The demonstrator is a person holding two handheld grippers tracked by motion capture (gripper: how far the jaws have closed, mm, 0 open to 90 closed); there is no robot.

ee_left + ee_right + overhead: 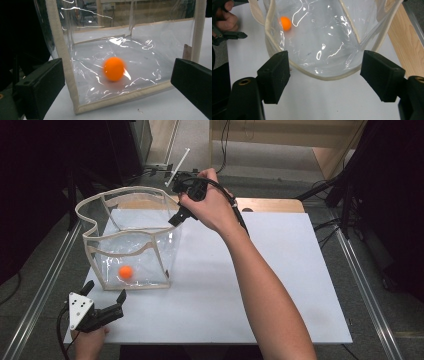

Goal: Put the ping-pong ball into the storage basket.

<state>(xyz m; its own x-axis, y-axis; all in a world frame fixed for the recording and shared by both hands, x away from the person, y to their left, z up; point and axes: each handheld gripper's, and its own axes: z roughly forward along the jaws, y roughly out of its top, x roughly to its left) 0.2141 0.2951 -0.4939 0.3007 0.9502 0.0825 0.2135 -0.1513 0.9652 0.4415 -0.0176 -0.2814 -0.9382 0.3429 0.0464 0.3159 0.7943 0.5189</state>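
The orange ball (126, 272) is seen on the bottom of the clear bag (131, 220) on the counter (280, 285). The right claw (176, 218), released, is held at the bag's rim; the left claw (104, 294) is released nearby.

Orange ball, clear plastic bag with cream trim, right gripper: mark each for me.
Orange ball (114, 69), left gripper view, its middle.
Clear plastic bag with cream trim (131, 287), high view, bottom front trim.
Right gripper (324, 76), right gripper view, between its fingertips.

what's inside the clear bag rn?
One orange ball sits on the floor of the clear bag, near its front wall. The walls are see-through, so little is hidden; glare could mask small items.
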